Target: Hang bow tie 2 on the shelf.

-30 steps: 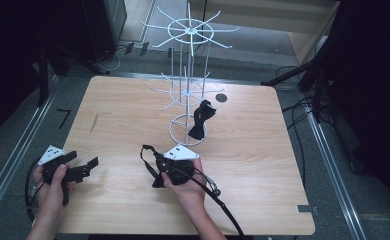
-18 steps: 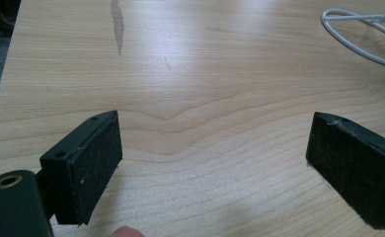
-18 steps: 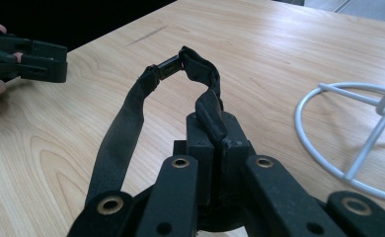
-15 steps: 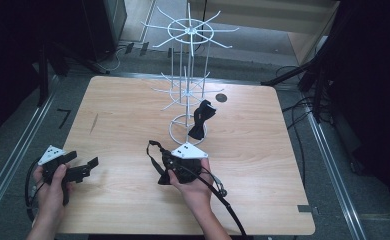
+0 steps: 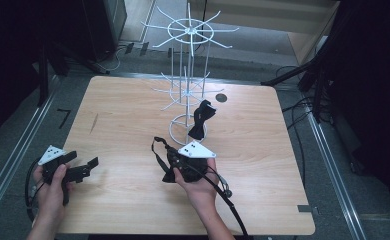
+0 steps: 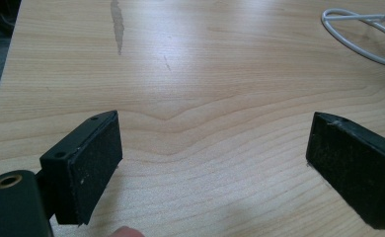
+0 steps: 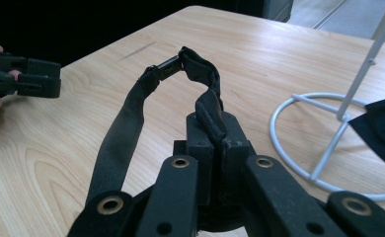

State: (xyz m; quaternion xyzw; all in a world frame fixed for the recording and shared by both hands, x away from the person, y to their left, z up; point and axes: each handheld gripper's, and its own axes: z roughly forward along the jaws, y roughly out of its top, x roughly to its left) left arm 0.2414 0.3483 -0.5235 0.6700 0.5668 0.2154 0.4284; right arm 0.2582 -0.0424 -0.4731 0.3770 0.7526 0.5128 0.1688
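Observation:
A white wire display rack point(image 5: 185, 75) stands at the table's back middle. One black bow tie point(image 5: 202, 117) rests against its ring base point(image 5: 175, 131); its edge also shows in the right gripper view as the bow tie point(image 7: 378, 128). My right gripper point(image 5: 169, 161) is shut on the black strap point(image 7: 131, 113) of a second bow tie, pinched at the jaw tips point(image 7: 219, 140). The strap loops upward, with a clasp point(image 7: 166, 66) at its top. My left gripper point(image 5: 83, 160) rests open at the front left, and bare wood shows between its pads point(image 6: 96, 163).
The wooden table point(image 5: 263, 175) has a dark scuff point(image 5: 93, 122) at the left and a round hole point(image 5: 221, 97) behind the rack. Cables trail off the front edge. A dark floor and metal rails surround the table.
My right gripper has shifted a little to the right, toward the rack base, carrying the strap with it. The left gripper has stayed put.

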